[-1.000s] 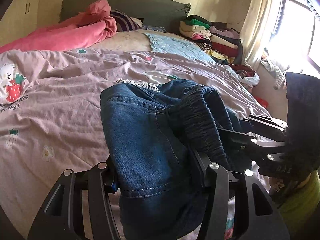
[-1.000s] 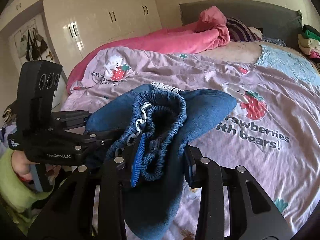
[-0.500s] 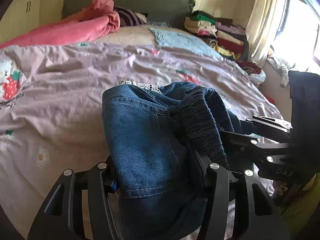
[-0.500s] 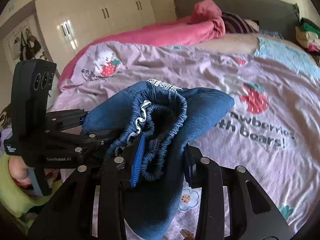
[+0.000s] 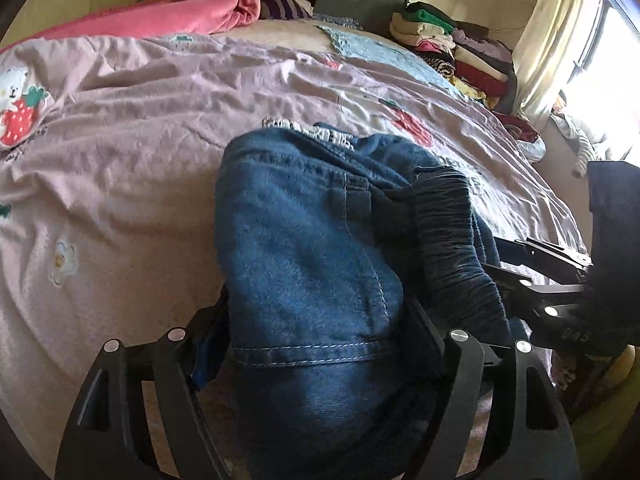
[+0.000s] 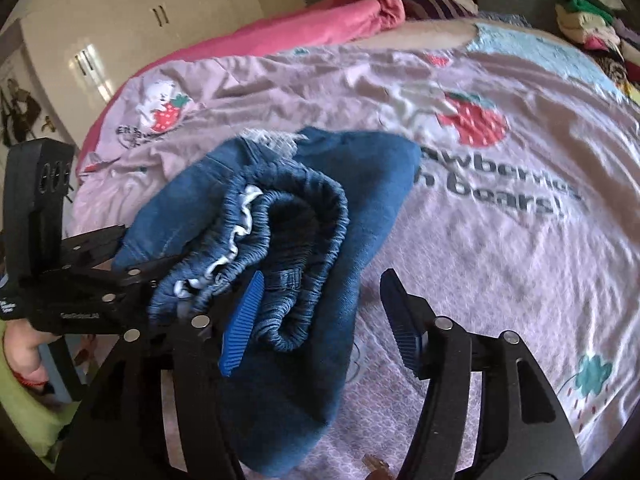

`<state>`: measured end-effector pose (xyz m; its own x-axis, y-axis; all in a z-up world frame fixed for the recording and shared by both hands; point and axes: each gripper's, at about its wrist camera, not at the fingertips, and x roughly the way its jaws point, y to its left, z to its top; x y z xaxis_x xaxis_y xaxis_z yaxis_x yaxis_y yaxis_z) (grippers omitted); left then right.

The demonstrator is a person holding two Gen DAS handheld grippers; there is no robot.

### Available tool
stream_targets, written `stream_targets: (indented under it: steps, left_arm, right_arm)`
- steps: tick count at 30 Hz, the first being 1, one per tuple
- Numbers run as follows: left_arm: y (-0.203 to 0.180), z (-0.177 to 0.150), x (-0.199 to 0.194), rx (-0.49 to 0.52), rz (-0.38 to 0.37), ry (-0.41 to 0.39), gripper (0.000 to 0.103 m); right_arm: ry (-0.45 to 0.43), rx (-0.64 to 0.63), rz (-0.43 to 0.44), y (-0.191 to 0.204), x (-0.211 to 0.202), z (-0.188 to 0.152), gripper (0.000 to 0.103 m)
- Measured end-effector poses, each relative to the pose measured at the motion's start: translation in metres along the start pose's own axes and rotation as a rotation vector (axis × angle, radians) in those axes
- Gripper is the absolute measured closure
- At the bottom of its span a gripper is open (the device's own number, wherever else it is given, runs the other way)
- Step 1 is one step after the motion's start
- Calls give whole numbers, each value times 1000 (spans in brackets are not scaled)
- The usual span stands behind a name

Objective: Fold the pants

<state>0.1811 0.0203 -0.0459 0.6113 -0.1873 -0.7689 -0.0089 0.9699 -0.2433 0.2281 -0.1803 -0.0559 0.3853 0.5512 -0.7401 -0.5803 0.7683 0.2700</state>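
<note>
Folded blue jeans (image 5: 304, 248) rest low on the lilac bed cover (image 5: 120, 152), elastic waistband (image 6: 288, 216) bunched on top. My left gripper (image 5: 316, 312) has its jaws opening; the denim bundle still fills the gap, and the blue left pad (image 5: 204, 356) shows beside the cloth. In the right wrist view the jeans (image 6: 360, 184) lie against the blue left pad (image 6: 240, 320) of my right gripper (image 6: 320, 280), whose jaws are opening. Its right pad (image 6: 404, 320) stands clear of the denim. Each gripper shows in the other's view, right gripper (image 5: 540, 272) and left gripper (image 6: 100, 280).
A pink duvet (image 5: 180, 12) is heaped at the headboard. Stacked folded clothes (image 5: 452, 44) sit at the bed's far right by the curtain (image 5: 552, 40). White wardrobes (image 6: 140, 12) stand past the bed's left side. A hand (image 6: 24, 352) holds the left gripper.
Both grippers have sunk toward the bed with the jeans. Both jaws have widened, and the right gripper's right pad has come off the denim.
</note>
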Motion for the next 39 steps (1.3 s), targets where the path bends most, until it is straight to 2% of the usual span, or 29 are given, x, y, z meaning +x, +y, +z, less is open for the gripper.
stream_targets:
  steps: [13,17,20,21,22,23,28,30,39]
  left_arm:
    - [0,-3,-6,-15,-13,-14,29]
    - [-1,-4,-18,-22,-21,-33,29]
    - [-1,-6,-31,-21,-23,-54,29]
    - [-1,-7,-36,-21,-22,-62,25]
    - [-2,-7,-40,-20,-21,-70,11]
    - [-3,-9,-47,-19,-17,-83,8]
    - [-8,-18,-75,3,-11,-122,8]
    - [-10,-24,-85,14,-3,-132,4]
    - [-21,-56,-127,29,24,-177,4]
  right_arm:
    - [-15,17,-33,3,-8,1,41]
    - [-40,23,-49,4,-21,0,34]
    - [-70,22,-54,7,-36,-3,25]
    - [-80,18,-55,9,-41,-4,23]
    - [-93,10,-63,12,-48,-5,21]
    - [-107,1,-67,15,-54,-6,18]
    - [-176,-30,-93,33,-84,-15,10]
    - [-204,-50,-102,41,-97,-21,9]
    - [-246,-95,-147,63,-129,-49,9]
